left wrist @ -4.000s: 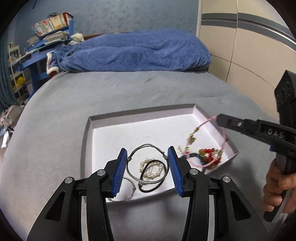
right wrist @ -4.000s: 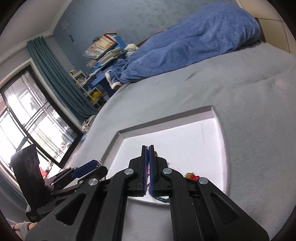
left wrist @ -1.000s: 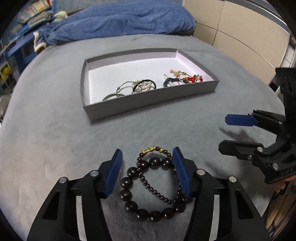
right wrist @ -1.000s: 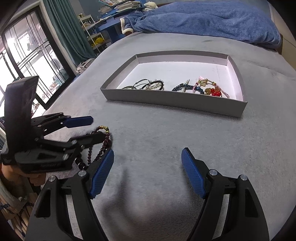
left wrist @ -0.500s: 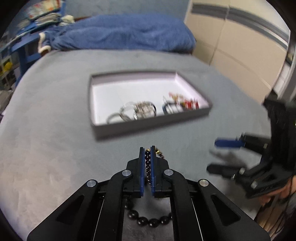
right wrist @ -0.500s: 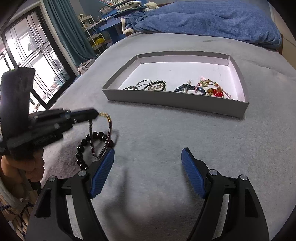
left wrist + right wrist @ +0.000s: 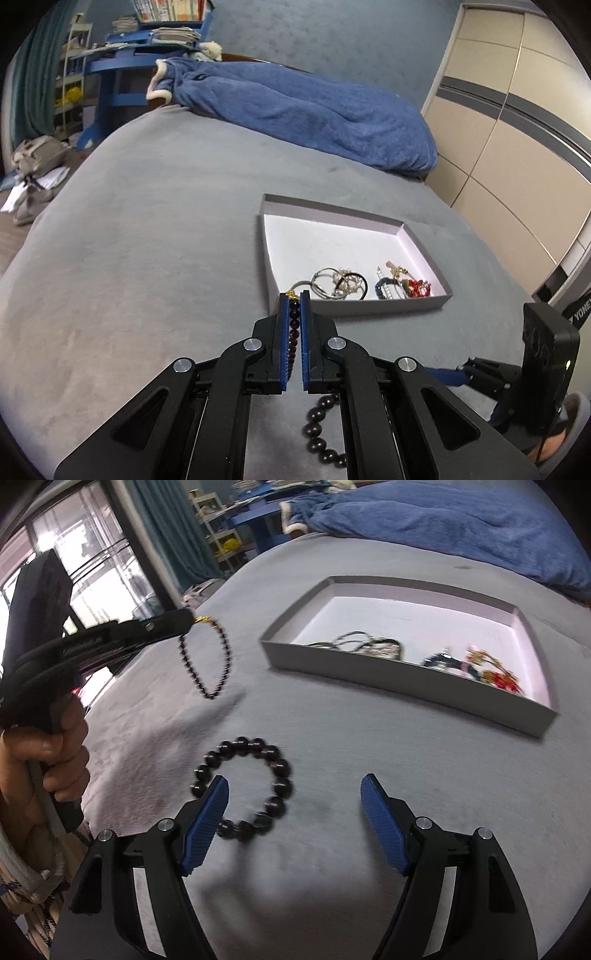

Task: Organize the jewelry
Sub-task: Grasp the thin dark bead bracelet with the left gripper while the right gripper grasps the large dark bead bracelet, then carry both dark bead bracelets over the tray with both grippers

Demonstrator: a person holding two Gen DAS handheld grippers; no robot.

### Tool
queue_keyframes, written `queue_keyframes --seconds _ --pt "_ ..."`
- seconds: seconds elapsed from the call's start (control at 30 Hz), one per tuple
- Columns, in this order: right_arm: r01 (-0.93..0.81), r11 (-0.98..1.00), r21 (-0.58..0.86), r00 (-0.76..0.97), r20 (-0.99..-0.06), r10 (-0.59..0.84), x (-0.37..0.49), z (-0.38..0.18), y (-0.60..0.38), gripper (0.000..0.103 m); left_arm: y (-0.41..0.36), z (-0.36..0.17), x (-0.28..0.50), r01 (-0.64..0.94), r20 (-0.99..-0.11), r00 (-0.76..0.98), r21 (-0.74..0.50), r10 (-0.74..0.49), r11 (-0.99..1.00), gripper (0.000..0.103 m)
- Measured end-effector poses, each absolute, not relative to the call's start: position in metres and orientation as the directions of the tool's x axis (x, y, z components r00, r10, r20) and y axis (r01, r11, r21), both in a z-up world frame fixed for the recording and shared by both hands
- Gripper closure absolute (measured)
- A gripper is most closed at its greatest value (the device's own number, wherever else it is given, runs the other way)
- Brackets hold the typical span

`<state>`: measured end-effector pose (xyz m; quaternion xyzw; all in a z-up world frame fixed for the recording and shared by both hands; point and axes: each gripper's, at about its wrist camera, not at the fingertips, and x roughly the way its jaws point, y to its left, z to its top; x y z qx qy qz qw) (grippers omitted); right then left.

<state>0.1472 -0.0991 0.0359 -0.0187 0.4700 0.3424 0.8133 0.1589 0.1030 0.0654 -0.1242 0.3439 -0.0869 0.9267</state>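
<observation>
My left gripper (image 7: 294, 301) is shut on a thin dark small-bead bracelet with gold beads (image 7: 210, 657) and holds it in the air, left of the grey jewelry box (image 7: 406, 688). It also shows in the right wrist view (image 7: 188, 620). A large-bead dark bracelet (image 7: 243, 786) lies on the grey bedspread, just ahead of my open, empty right gripper (image 7: 295, 797). The same bracelet lies below the left gripper in the left wrist view (image 7: 321, 432). The box (image 7: 369, 308) holds several bracelets and rings (image 7: 340, 282).
A blue blanket (image 7: 295, 107) lies at the far end of the bed. A wardrobe (image 7: 517, 147) stands on the right, shelves and a blue desk (image 7: 122, 66) on the far left. A window (image 7: 92, 572) is on the left side.
My left gripper closed on the small-bead bracelet and lifted it off the bed, leaving the large-bead bracelet lying. My right gripper, shut over the box 4 s ago, opened and moved toward the large-bead bracelet.
</observation>
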Motion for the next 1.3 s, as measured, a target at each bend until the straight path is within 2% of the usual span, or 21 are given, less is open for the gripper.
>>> queue_keyframes --seconds 0.2,0.27,0.47,0.9,1.3 --pt "-0.615 0.758 0.217 0.29 -0.832 0.473 0.147 0.016 -0.067 0.07 0.103 0.067 0.156 0.088 -0.612 0.749 -0.289 -0.255 0.953 0.097" --pt "-0.638 0.752 0.168 0.308 -0.839 0.448 0.143 0.012 -0.061 0.087 0.102 0.067 0.156 0.093 -0.612 0.748 -0.285 -0.256 0.954 0.097" --pt "-0.63 0.752 0.191 0.354 -0.792 0.497 0.142 0.03 -0.08 0.089 0.093 0.072 0.157 0.115 -0.607 0.751 -0.267 -0.26 0.957 0.097" --pt "-0.512 0.808 0.291 0.565 -0.594 0.572 0.174 0.096 -0.152 0.089 0.056 0.093 0.167 0.191 -0.573 0.765 -0.234 -0.294 0.953 0.097" --pt "-0.447 0.83 0.334 0.633 -0.537 0.557 0.203 0.108 -0.187 0.089 0.031 0.099 0.189 0.245 -0.558 0.76 -0.23 -0.334 0.942 0.097"
